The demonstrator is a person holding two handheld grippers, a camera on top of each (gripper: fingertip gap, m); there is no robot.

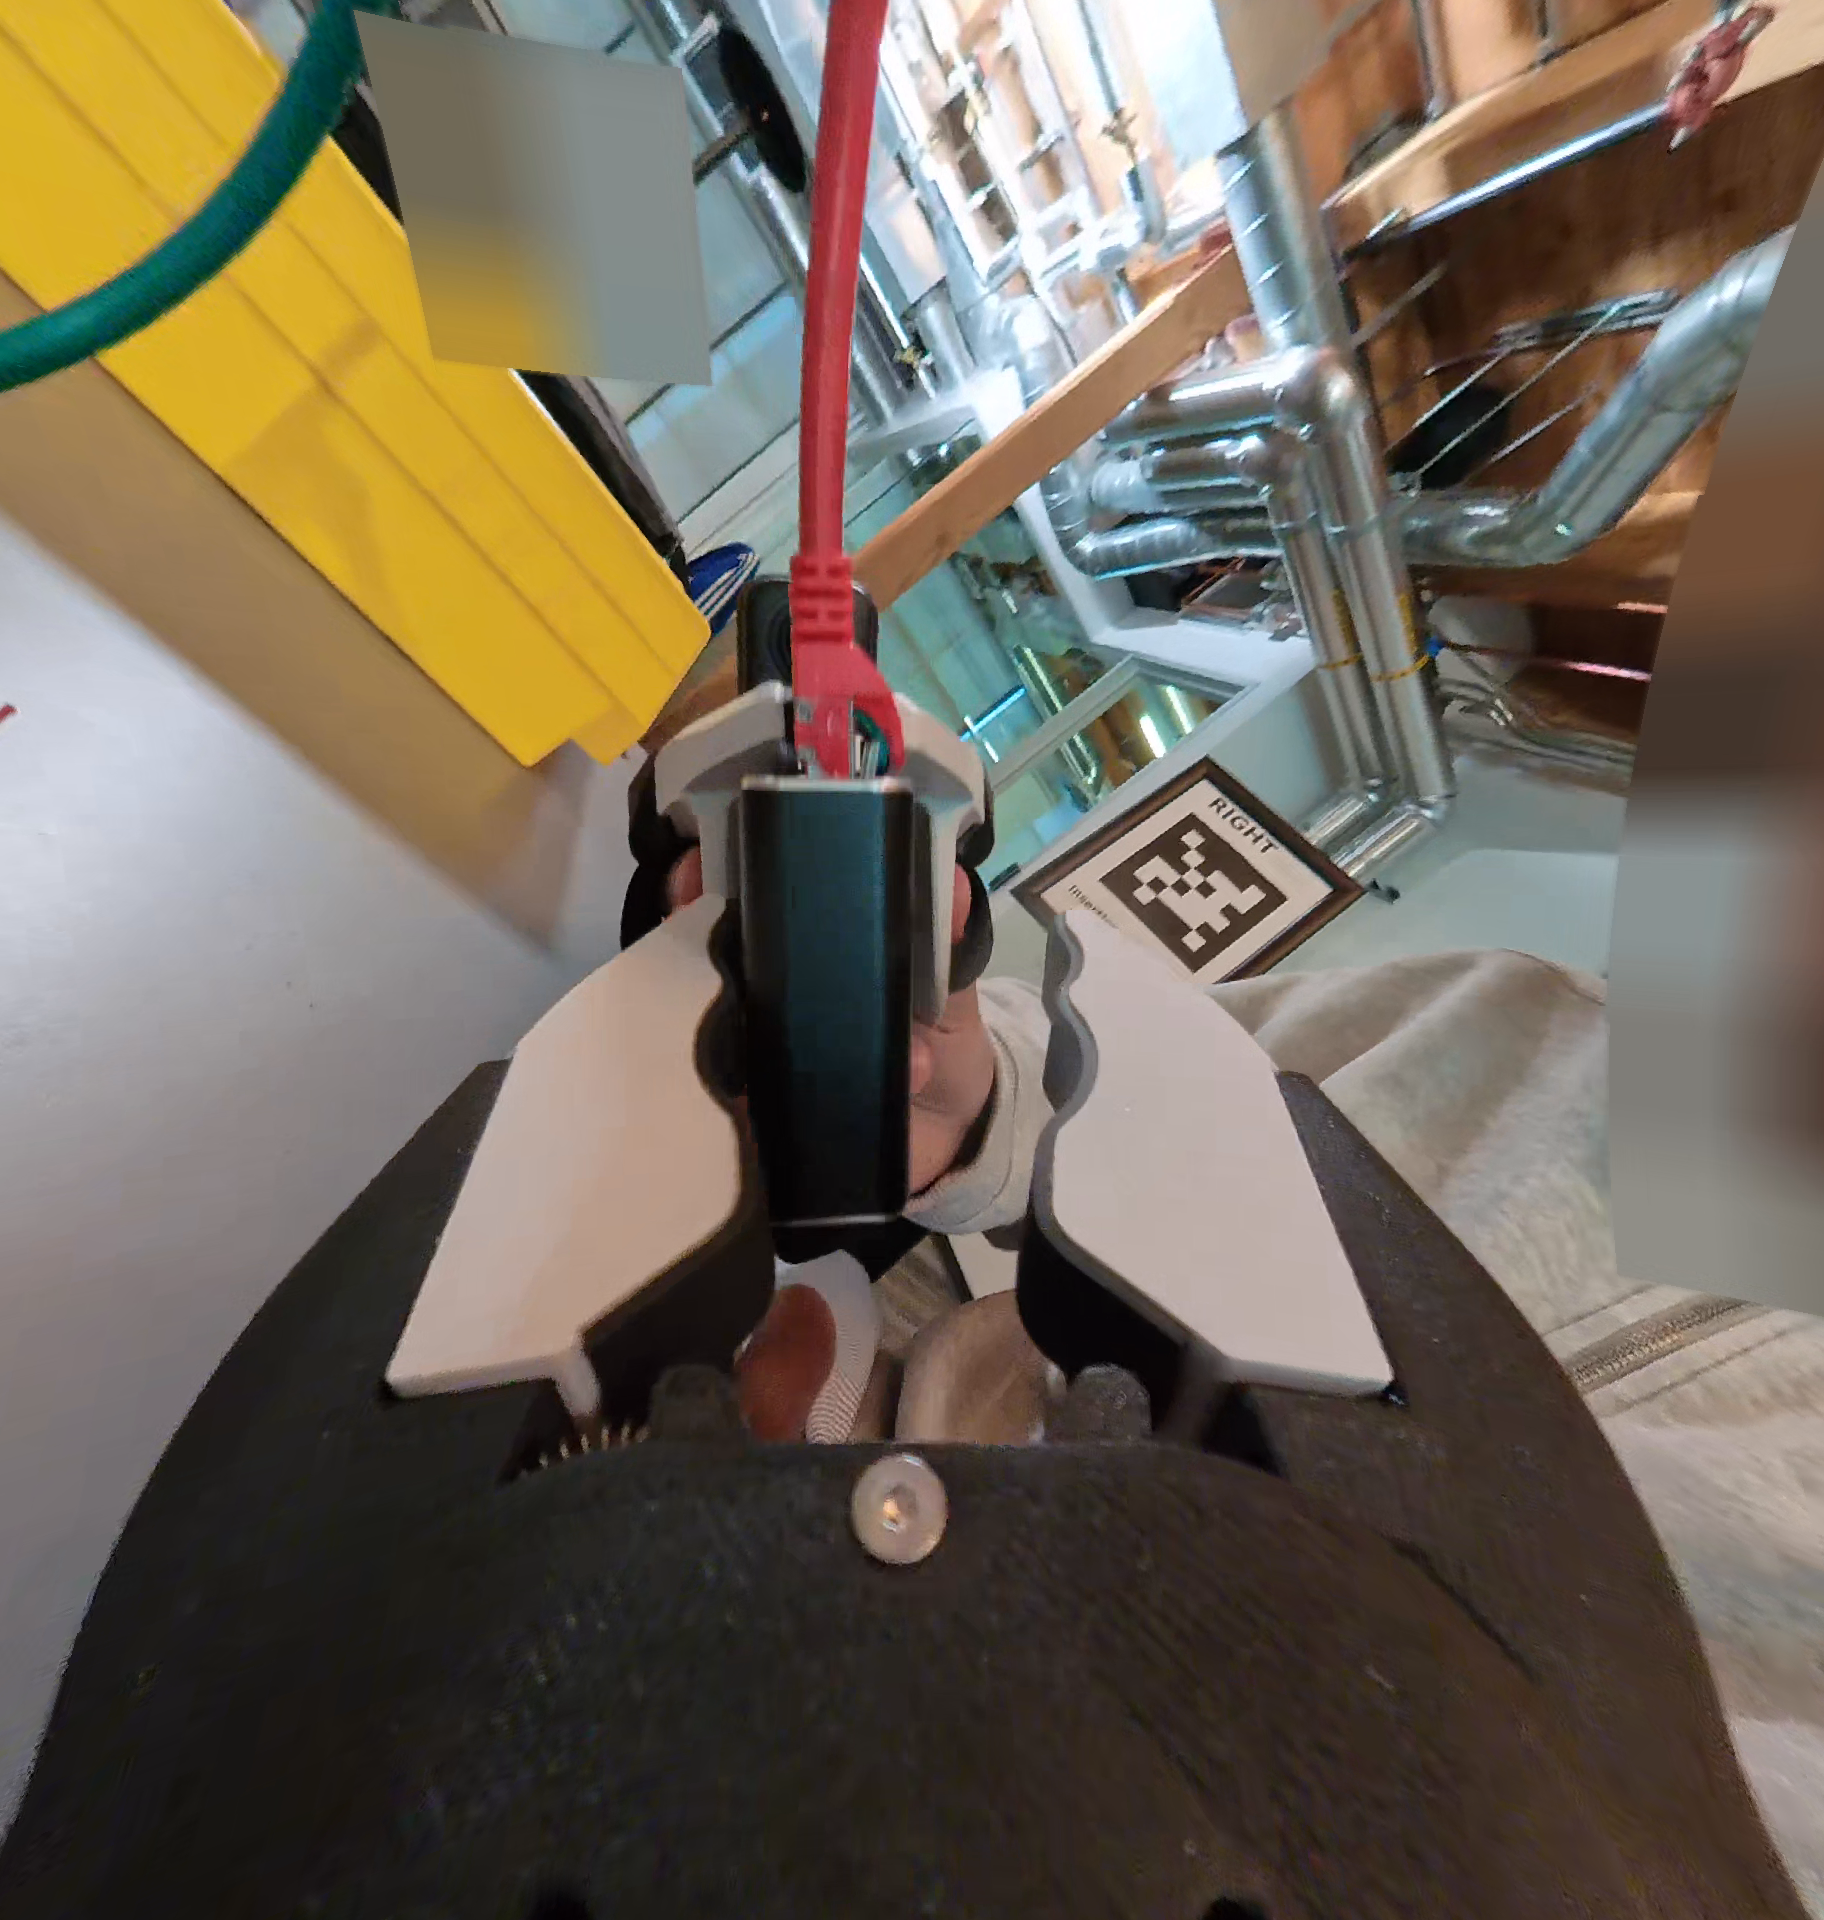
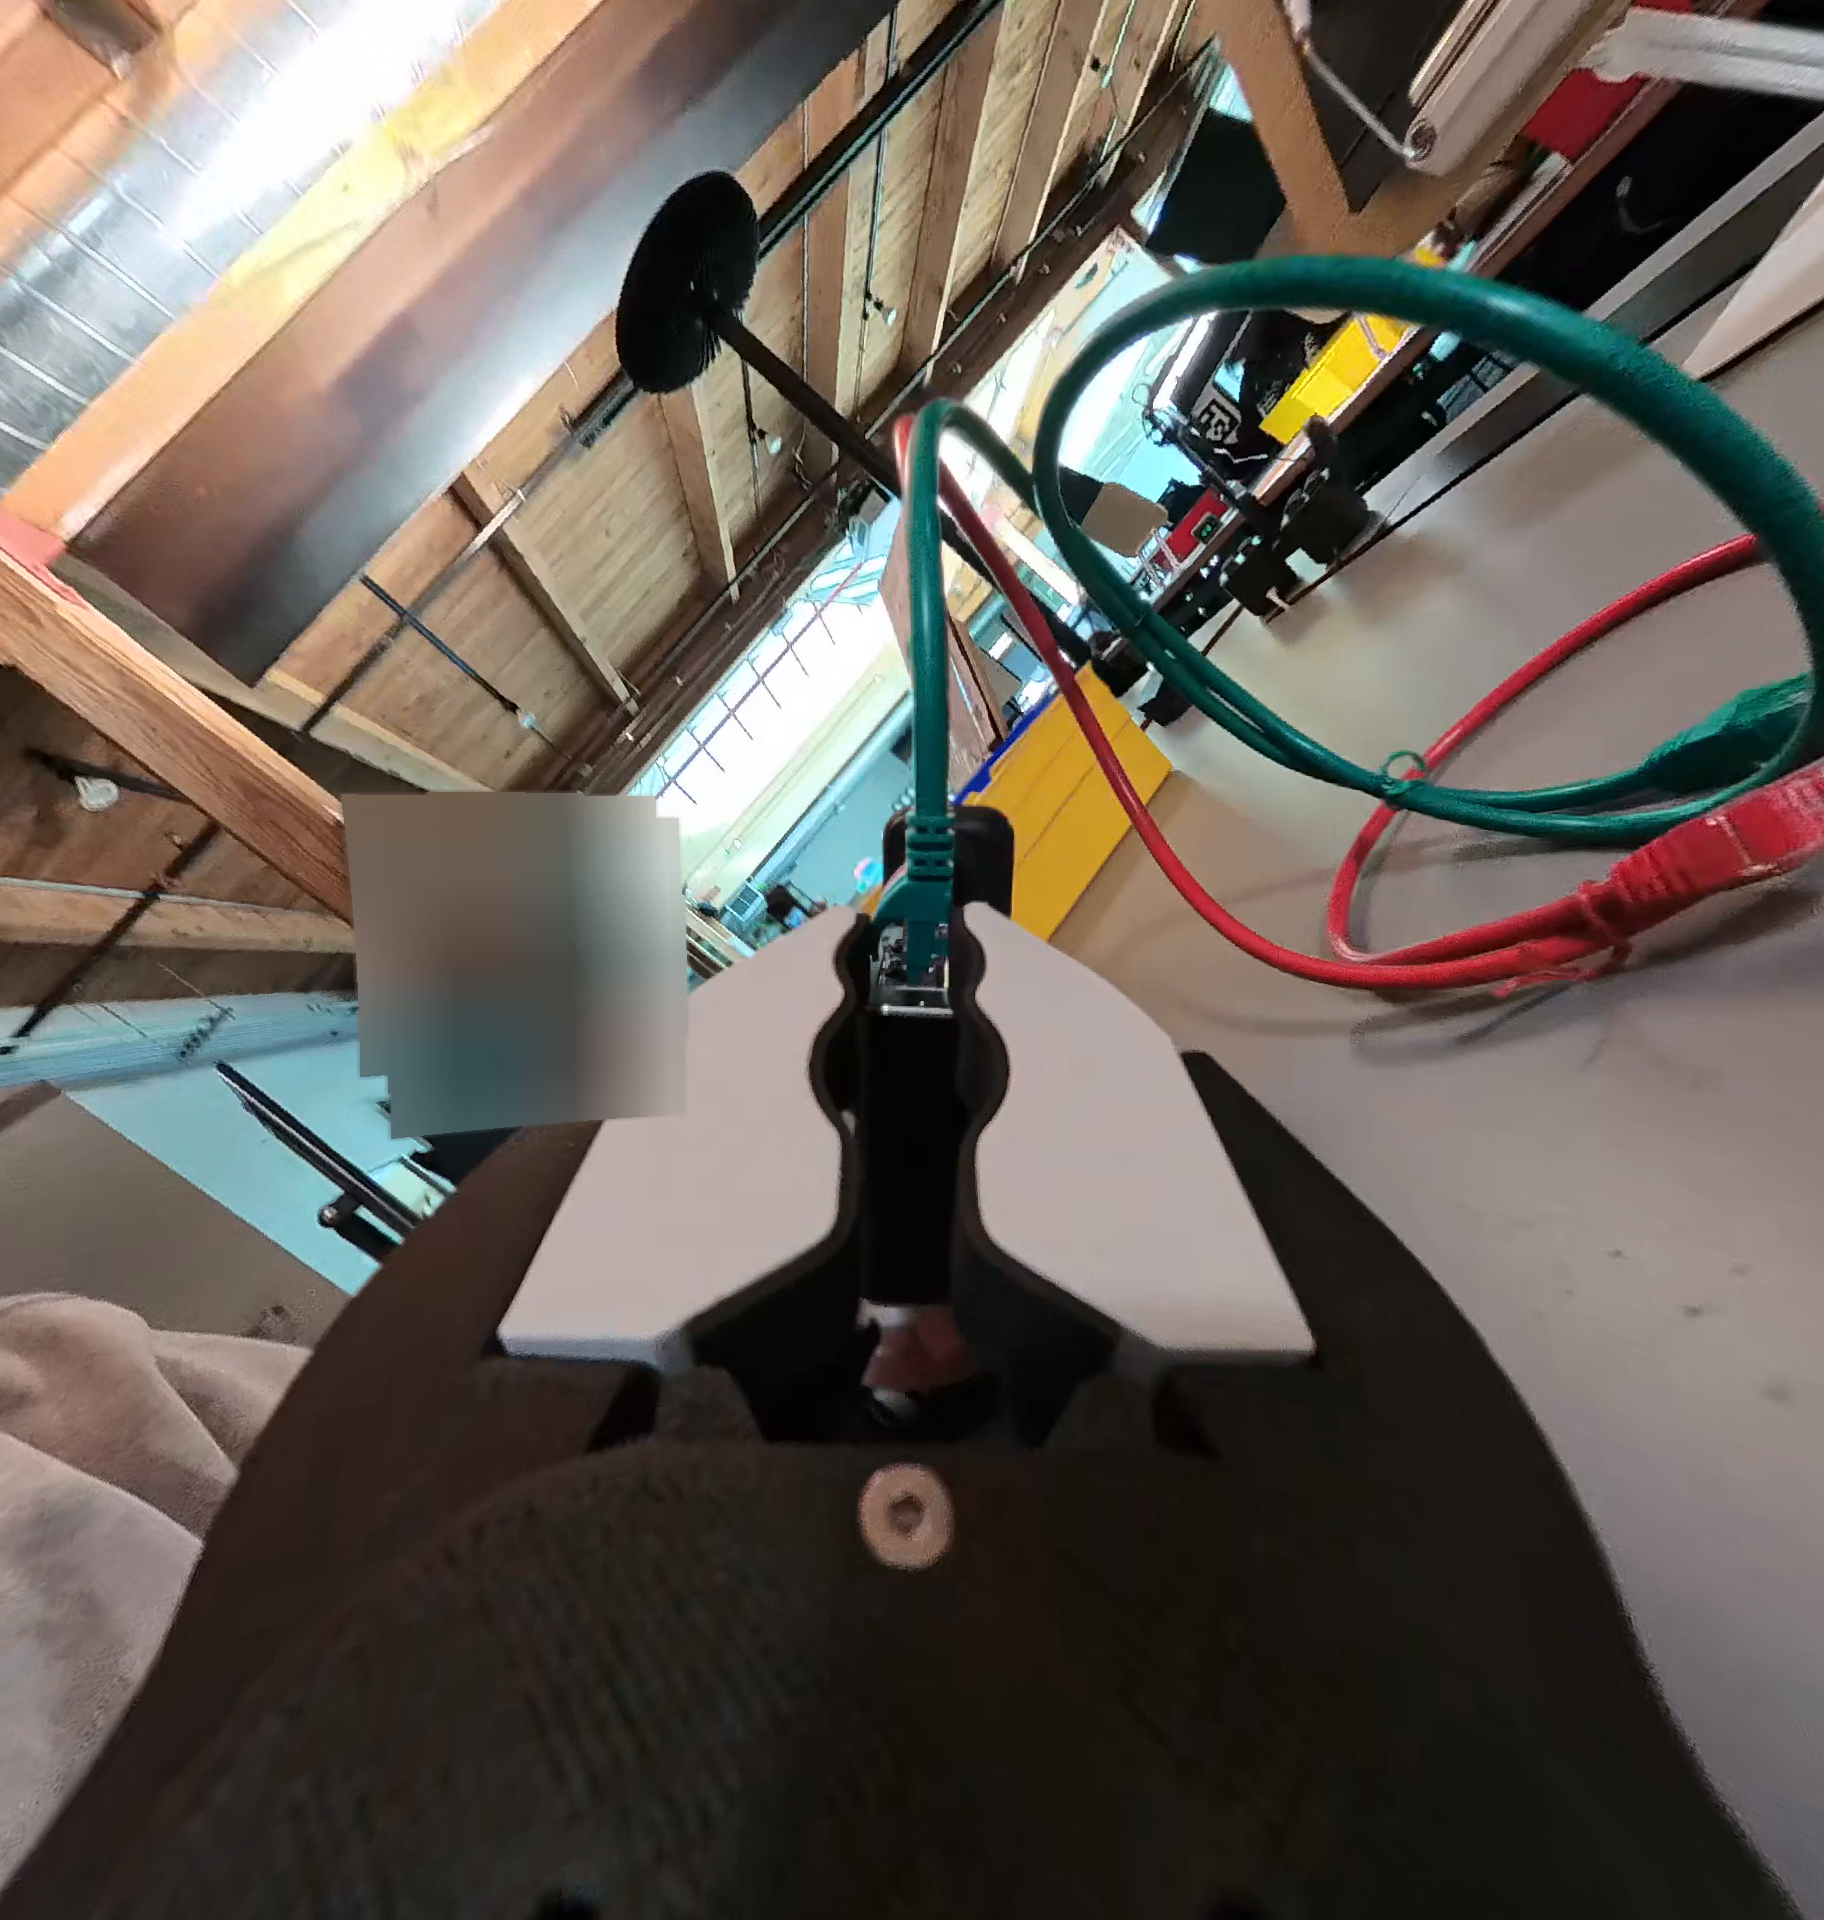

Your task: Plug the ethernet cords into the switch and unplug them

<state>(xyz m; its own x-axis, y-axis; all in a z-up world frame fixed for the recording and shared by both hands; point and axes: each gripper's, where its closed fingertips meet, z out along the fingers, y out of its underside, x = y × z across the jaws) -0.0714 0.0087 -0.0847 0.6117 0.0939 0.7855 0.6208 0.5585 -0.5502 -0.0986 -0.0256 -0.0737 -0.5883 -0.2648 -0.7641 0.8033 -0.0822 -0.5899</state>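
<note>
A black switch [image 1: 825,987] is held in the air between the two grippers. My right gripper [image 2: 910,925] is shut on the switch [image 2: 903,1143]; it also shows in the left wrist view [image 1: 825,790], clamping the switch's far end. My left gripper [image 1: 887,945] is open around the near end, its left finger [image 1: 627,1122] against the switch's side and its right finger [image 1: 1178,1143] apart from it. A red cord [image 1: 835,312] and a green cord [image 2: 923,623] both run into the switch's port end, plugs [image 1: 830,623] [image 2: 923,862] seated.
A yellow bin [image 1: 368,364] stands to the left. A framed black-and-white tag board [image 1: 1188,873] lies beyond the switch. On the grey table [image 2: 1510,1195] the cords loop, with loose red [image 2: 1718,842] and green [image 2: 1739,717] plugs. A grey sleeve [image 1: 1407,1143] is close on the right.
</note>
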